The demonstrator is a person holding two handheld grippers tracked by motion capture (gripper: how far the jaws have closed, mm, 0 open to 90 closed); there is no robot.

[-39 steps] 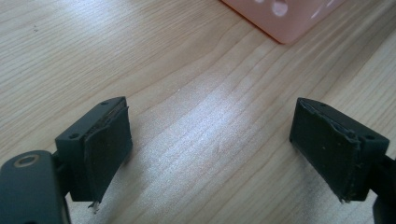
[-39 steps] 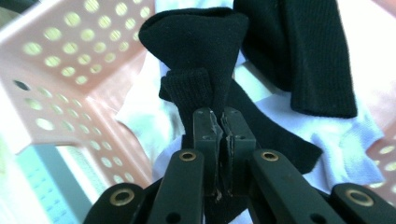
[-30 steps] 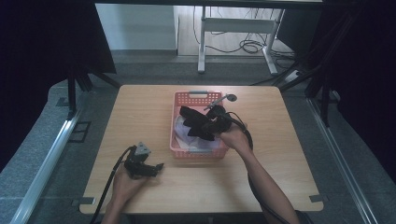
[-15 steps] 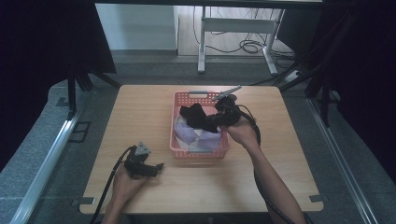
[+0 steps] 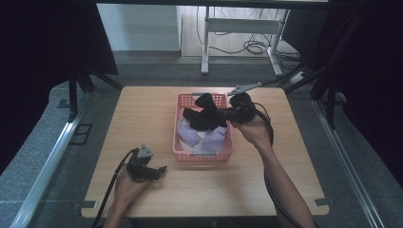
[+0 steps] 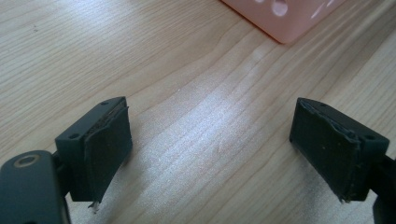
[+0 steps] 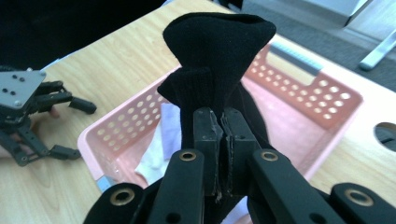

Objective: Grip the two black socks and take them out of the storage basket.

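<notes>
Two jaws of the right gripper (image 7: 219,135) pinch a black knitted sock (image 7: 217,60) above the pink perforated plastic basket (image 5: 180,142); next, carry it clear toward the spread-jawed left gripper (image 5: 159,170).

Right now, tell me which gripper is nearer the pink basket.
Right. The right gripper hangs over the pink basket, shut on a black sock. The left gripper rests open on the wooden table, off the basket's near left corner.

Right gripper (image 7: 219,135) raised, jaws pinched together; left gripper (image 6: 210,144) rests low, jaws wide.
</notes>
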